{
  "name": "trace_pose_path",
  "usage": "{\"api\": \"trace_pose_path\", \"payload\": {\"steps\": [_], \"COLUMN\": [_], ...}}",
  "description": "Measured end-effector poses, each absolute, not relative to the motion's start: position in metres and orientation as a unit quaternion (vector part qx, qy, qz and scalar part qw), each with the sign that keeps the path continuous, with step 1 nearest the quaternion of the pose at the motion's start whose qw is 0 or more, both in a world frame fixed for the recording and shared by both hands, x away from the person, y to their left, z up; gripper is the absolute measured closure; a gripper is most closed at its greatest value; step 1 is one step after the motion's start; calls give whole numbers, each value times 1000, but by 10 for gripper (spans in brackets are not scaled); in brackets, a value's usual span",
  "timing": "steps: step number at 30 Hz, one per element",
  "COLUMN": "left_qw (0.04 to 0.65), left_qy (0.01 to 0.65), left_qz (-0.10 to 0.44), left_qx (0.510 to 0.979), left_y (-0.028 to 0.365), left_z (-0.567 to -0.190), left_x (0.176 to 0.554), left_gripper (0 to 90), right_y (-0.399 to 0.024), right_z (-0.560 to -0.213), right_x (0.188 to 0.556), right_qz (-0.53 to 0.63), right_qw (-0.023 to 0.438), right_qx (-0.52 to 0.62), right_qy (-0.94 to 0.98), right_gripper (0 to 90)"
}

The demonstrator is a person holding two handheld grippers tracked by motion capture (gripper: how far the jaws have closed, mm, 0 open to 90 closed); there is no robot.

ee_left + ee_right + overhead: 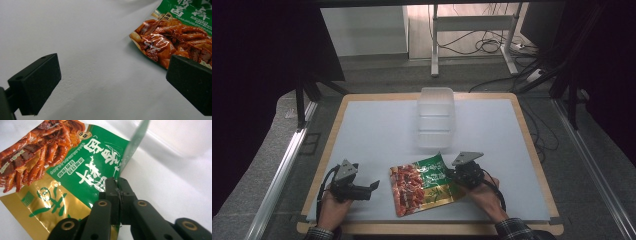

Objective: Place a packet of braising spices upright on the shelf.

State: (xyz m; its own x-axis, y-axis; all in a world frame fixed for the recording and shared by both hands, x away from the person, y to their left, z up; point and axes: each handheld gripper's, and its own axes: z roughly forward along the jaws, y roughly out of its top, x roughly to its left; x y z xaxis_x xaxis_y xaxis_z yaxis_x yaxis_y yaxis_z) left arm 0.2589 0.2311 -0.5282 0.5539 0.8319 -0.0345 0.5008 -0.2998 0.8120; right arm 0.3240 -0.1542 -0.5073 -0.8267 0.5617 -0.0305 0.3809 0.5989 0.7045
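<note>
The snack packet [424,184] lies at the tabletop's [377,125] six o'clock. The right claw [455,174] pinches its three o'clock edge; the left claw [375,186] gapes empty at nine o'clock, just beside it.

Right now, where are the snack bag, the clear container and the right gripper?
snack bag [424,184]: high view, middle of its printed front.
clear container [435,118]: high view, its bare floor, beyond the bag.
right gripper [117,185]: right gripper view, between its fingertips, shut on the bag's edge.
</note>
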Motion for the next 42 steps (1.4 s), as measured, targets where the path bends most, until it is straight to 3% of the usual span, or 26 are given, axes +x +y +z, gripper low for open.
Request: {"api": "trace_pose_path", "payload": {"steps": [19,42], "left_qw": [411,425], "left_qy": [430,425], "left_qz": [206,206], "left_qx": [777,773], "left_y": [233,234], "left_z": [-528,-525], "left_x": [258,257], "left_gripper": [0,0], "right_y": [-151,-123], "right_z": [-472,-395], "right_x": [324,343], "right_qz": [415,452], "right_qw": [115,86], "right_qx": [259,213], "right_qy": [864,862], "right_gripper": [893,895]}}
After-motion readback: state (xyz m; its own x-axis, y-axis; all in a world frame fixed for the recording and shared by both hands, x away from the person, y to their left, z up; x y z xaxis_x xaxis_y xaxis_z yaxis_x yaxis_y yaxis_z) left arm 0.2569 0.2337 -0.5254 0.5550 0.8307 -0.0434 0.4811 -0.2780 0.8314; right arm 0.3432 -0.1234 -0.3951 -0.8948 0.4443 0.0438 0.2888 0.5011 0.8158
